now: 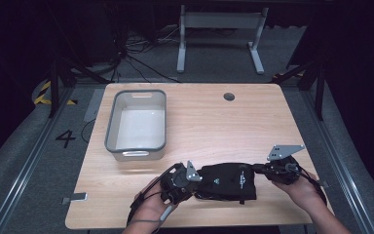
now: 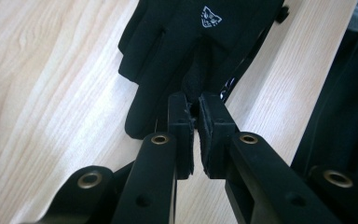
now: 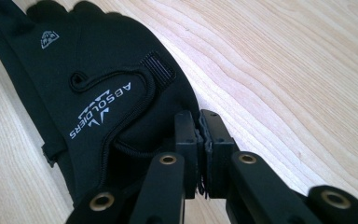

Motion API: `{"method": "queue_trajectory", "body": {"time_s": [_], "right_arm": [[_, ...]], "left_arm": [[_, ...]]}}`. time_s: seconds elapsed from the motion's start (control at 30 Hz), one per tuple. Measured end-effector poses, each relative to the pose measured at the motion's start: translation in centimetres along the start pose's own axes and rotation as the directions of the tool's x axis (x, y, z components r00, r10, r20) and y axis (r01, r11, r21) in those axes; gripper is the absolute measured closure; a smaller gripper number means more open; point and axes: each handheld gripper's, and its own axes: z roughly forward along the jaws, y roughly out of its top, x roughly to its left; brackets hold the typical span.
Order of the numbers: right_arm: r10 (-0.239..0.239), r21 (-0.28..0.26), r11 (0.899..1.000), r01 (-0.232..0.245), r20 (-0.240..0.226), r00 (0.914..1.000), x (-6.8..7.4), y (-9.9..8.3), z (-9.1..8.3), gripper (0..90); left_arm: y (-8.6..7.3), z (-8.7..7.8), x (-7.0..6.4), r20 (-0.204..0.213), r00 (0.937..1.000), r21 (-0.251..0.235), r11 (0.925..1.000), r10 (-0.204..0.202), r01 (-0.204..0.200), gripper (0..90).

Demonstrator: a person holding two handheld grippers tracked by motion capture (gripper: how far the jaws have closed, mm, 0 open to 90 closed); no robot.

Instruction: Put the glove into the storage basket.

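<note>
both tongs, left gripper and right gripper, pinch the black glove tight (it may slip out if they pull apart).

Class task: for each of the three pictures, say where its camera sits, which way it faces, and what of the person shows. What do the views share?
High view: above the person's side, facing forward and down on the table; both hands, left gripper, right gripper.
Left gripper view: rides that gripper, facing the glove finger pinched there.
Right gripper view: rides that gripper, facing the glove's cuff.
All share the glove; the bin sits beyond.
</note>
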Motion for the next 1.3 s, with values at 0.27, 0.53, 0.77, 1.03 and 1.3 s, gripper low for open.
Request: {"method": "queue_trajectory", "body": {"time_s": [0.27, 0.53, 0.77, 1.03, 1.3], "right_arm": [[0.001, -0.007, 1.0, -0.001, 0.014, 0.9999, 0.0, -0.1, -0.1, 86.9], [0.01, -0.012, 1.0, -0.01, 0.022, 0.9997, -0.1, -0.6, -0.2, 86.9], [0.029, 0.028, 0.999, -0.029, 0.003, 0.9996, -0.4, -1.1, 0.8, 86.5], [0.062, 0.045, 0.997, -0.062, -0.001, 0.9981, -0.9, -1.3, 2.0, 67.5], [0.045, -0.009, 0.999, -0.045, 0.013, 0.9989, -0.6, -1.1, 0.7, 72.9]], "left_arm": [[0.1, -0.2, -0.4, 0.012, 0.9998, -0.007, 0.9998, 0.017, -0.017, 84.1], [0.4, 0.2, -0.8, 0.027, 0.9988, 0.005, 0.9991, 0.041, -0.042, 83.9], [0.2, 1.8, -0.3, 0.076, 0.997, 0.066, 0.9976, 0.015, -0.02, 83.5], [-0.2, 3.0, 0.8, 0.154, 0.9861, 0.133, 0.9902, -0.063, 0.042, 69.1], [-0.4, 1.1, 1.8, 0.147, 0.9807, -0.024, 0.9907, -0.129, 0.134, 61.1]]}}
